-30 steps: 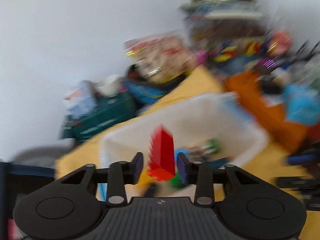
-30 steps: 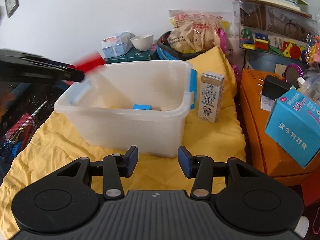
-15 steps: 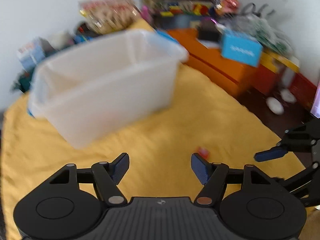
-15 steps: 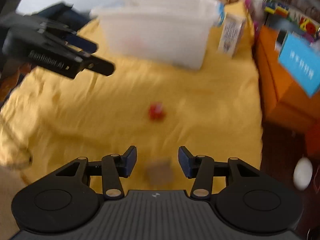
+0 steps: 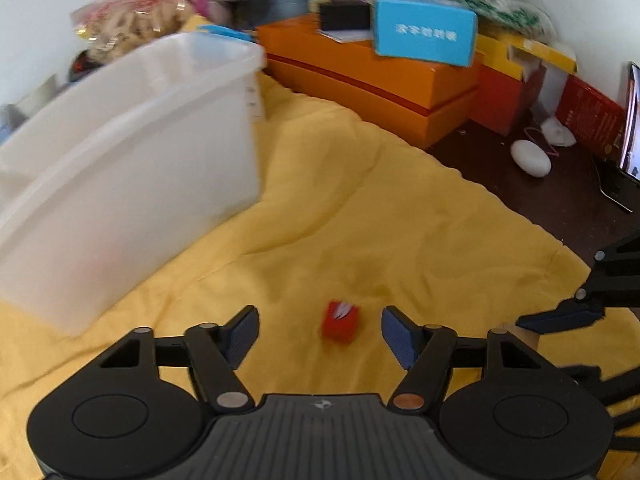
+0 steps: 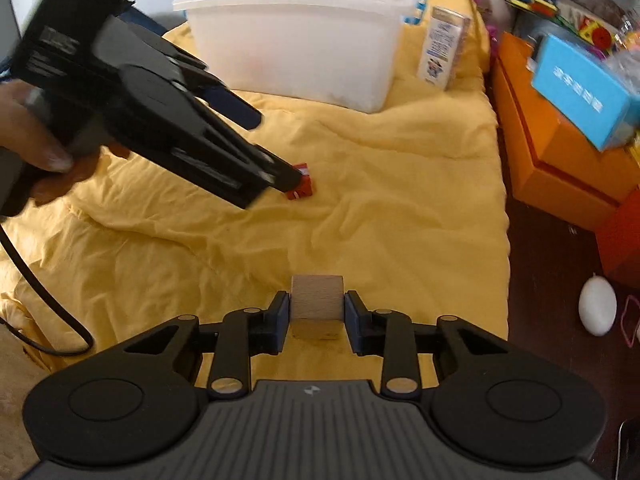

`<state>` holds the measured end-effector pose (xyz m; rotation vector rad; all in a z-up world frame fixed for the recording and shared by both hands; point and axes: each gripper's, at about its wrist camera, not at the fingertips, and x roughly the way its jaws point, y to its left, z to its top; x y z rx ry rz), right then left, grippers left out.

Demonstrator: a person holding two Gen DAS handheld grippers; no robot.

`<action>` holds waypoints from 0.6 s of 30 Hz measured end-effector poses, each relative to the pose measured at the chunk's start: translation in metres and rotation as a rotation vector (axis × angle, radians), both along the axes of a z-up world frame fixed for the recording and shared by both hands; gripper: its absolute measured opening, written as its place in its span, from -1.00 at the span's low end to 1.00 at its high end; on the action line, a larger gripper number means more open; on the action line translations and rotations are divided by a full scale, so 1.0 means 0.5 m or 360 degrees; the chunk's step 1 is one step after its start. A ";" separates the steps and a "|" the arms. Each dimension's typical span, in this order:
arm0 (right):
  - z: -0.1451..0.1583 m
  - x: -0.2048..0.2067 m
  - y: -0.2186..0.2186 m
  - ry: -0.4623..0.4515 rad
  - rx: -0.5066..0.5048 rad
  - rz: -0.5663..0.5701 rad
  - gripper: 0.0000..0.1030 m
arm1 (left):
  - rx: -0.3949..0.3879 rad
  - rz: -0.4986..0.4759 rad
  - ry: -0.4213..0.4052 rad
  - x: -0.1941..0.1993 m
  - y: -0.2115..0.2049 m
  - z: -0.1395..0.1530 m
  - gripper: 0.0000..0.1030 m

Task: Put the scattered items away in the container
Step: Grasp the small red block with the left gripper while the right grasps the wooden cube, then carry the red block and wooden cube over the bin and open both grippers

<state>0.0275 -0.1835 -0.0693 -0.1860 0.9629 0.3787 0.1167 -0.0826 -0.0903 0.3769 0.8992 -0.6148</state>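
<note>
A white plastic bin (image 5: 120, 140) stands on the yellow cloth (image 5: 360, 208); it also shows in the right wrist view (image 6: 296, 28). A small red item (image 5: 340, 320) lies on the cloth between the fingers of my open left gripper (image 5: 320, 334); it also shows in the right wrist view (image 6: 301, 189), at the tip of the left gripper (image 6: 280, 176). A plain wooden cube (image 6: 317, 305) sits on the cloth between the pads of my right gripper (image 6: 316, 312), which stand close to its sides with small gaps.
A milk carton (image 6: 442, 53) stands right of the bin. Orange boxes (image 5: 372, 80) with a blue box (image 5: 426, 32) on top lie beyond the cloth's right edge. A white oval object (image 6: 598, 306) lies on the dark floor.
My left gripper let go of a red brick over the bin, then moved down to the small red item. My right gripper dropped low and now straddles the wooden cube.
</note>
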 end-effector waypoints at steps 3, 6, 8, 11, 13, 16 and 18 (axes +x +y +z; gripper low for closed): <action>0.002 0.003 -0.014 -0.0001 0.0010 -0.0010 -0.36 | 0.0002 0.0043 0.0132 0.022 -0.011 -0.027 -0.57; 0.006 0.005 -0.028 -0.0011 0.0030 -0.0003 -0.36 | -0.0003 0.0036 0.0110 0.008 -0.006 -0.017 -0.57; 0.010 0.010 -0.036 -0.0013 0.0055 0.0014 -0.36 | 0.0015 0.0057 0.0062 -0.003 0.004 -0.001 -0.57; 0.012 0.027 -0.034 -0.0032 0.0077 0.0090 -0.36 | 0.0018 0.0172 0.0031 -0.010 0.042 0.022 -0.57; 0.014 0.040 -0.022 -0.0040 0.0101 0.0156 -0.36 | 0.0043 0.0282 0.0018 -0.015 0.074 0.030 -0.57; 0.015 0.067 0.007 -0.0053 0.0128 0.0261 -0.36 | 0.0084 0.0445 0.0010 -0.024 0.129 0.035 -0.57; 0.020 0.083 0.028 -0.0087 0.0133 0.0318 -0.36 | 0.0093 0.0545 0.0012 -0.027 0.165 0.035 -0.57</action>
